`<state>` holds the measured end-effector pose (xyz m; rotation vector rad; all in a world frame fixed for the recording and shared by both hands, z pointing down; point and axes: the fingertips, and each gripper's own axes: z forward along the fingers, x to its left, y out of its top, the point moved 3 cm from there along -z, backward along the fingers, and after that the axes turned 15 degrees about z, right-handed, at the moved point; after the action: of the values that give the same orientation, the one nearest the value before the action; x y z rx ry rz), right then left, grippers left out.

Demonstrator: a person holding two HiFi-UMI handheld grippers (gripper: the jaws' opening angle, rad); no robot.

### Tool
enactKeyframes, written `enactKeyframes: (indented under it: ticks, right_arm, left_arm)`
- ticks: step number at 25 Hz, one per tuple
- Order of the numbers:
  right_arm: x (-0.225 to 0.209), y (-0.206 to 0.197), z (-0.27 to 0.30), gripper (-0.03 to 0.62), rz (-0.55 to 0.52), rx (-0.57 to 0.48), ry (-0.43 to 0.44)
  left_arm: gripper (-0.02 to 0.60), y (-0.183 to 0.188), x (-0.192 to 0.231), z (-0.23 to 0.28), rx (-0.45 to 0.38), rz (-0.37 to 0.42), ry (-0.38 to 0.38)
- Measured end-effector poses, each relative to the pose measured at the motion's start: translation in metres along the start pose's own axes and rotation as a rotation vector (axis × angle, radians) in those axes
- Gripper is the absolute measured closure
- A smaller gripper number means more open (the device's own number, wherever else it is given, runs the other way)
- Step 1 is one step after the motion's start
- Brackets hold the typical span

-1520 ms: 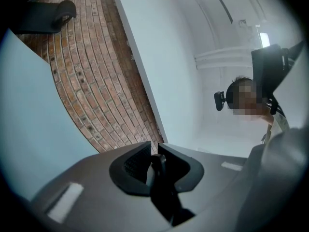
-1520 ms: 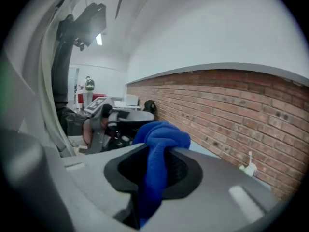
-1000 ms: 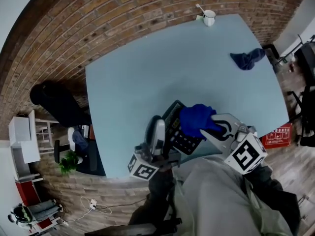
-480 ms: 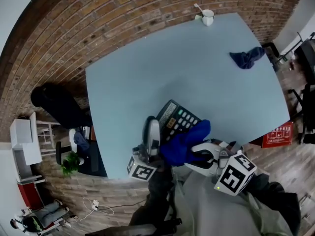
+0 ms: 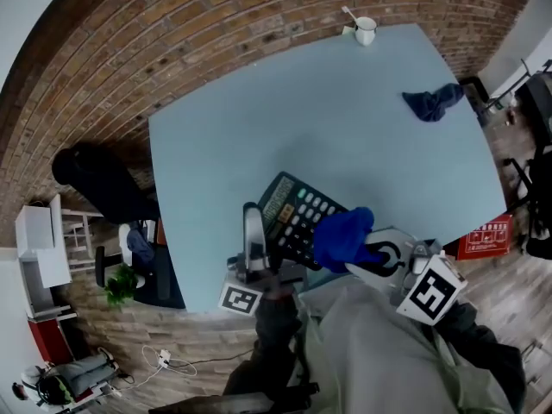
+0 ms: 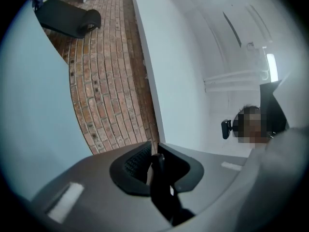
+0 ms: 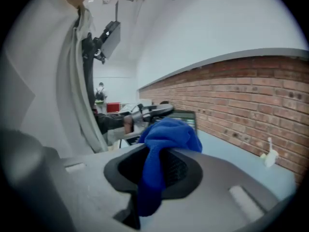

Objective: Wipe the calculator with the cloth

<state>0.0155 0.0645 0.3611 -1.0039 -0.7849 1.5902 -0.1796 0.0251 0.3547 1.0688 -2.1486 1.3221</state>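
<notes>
A black calculator [image 5: 293,210] is held tilted above the near edge of the light blue table [image 5: 345,128]. My left gripper [image 5: 255,224] is shut on its left edge. In the left gripper view that edge shows as a thin dark strip [image 6: 161,192] between the closed jaws [image 6: 155,161]. My right gripper [image 5: 355,247] is shut on a bright blue cloth [image 5: 342,235], whose bunched end lies against the calculator's lower right corner. In the right gripper view the cloth [image 7: 166,139] hangs through the jaws [image 7: 161,164], with the calculator [image 7: 186,117] just beyond it.
A white mug [image 5: 366,30] stands at the table's far edge. A second dark blue cloth [image 5: 431,102] lies crumpled at the far right. A black chair [image 5: 95,179] is on the brick floor to the left of the table.
The cloth swept down and left over the calculator toward the left gripper, then back to the right. The left gripper turned the calculator, so more of its key face shows.
</notes>
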Motion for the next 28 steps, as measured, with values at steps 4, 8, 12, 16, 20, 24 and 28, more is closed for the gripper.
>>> enactKeyframes:
  ticks: [4,8,12,16,20,24,28]
  right_arm:
    - [0.043,-0.002,0.022,0.517,-0.067,0.051,0.155]
    - [0.011,0.009,0.009,0.517,-0.031,-0.065,0.125]
    - [-0.042,0.018,-0.013,0.517,0.109,-0.182,-0.087]
    - [-0.031,0.015,-0.008,0.517,0.092,-0.13,-0.061]
    - [0.021,0.008,0.015,0.517,0.04,-0.037,0.135]
    - [0.022,0.01,0.014,0.517,0.008,-0.06,0.167]
    - [-0.022,0.02,-0.012,0.517,0.076,-0.177,0.021]
  left_arm:
    - [0.543,-0.003,-0.002,0.002,-0.008,-0.025,-0.007]
    - [0.541,0.005,0.0,0.0,-0.026,-0.039,-0.014]
    - [0.54,0.006,-0.001,-0.003,-0.034,-0.039,-0.016]
    - [0.54,0.006,0.004,-0.003,-0.049,-0.051,0.002]
    - [0.543,0.008,0.003,-0.001,-0.057,-0.06,-0.009]
    - [0.542,0.008,0.001,-0.001,-0.058,-0.077,-0.016]
    - [0.541,0.008,-0.001,0.0,-0.056,-0.097,-0.043]
